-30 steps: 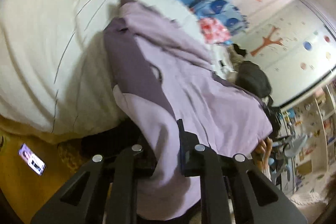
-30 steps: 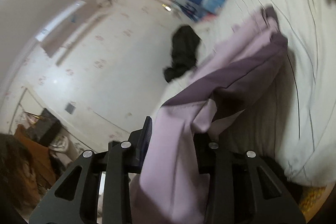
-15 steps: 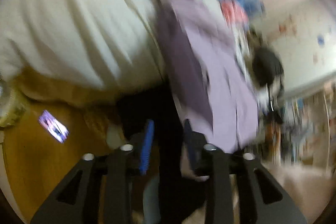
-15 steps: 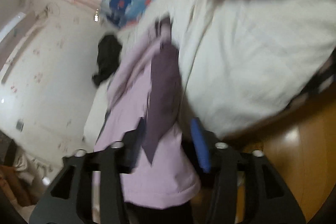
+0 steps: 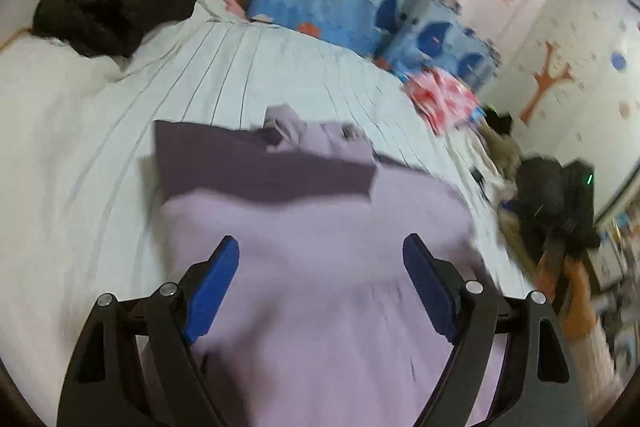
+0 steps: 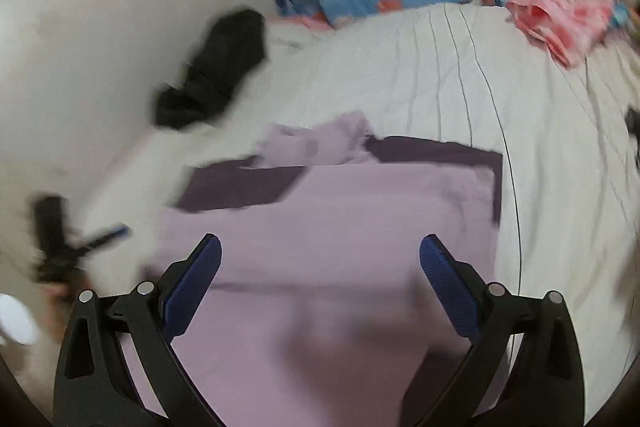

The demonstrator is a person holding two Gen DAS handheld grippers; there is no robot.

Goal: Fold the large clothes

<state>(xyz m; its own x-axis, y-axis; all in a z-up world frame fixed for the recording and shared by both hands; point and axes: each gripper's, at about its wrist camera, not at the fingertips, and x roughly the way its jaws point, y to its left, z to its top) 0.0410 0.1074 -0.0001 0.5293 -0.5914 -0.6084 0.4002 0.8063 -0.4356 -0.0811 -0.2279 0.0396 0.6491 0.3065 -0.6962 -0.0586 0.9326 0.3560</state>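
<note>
Both grippers, left (image 5: 320, 283) and right (image 6: 320, 279), had let go, fingers wide, leaving the garment (image 5: 320, 267) folded on the bed (image 5: 80, 167).

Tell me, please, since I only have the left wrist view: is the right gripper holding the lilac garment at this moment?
Observer: No. The right gripper is open, jaws spread wide above the lilac garment, gripping nothing.
Operator: Thank you. Can you see anything off the garment's left edge?
Observer: Yes, the right wrist view shows a blurred black gripper held by a hand, beside the garment.
Operator: And what lies between the garment and the wall on that side?
Observer: A black piece of clothing lies on the white bedspread, apart from the garment.
</note>
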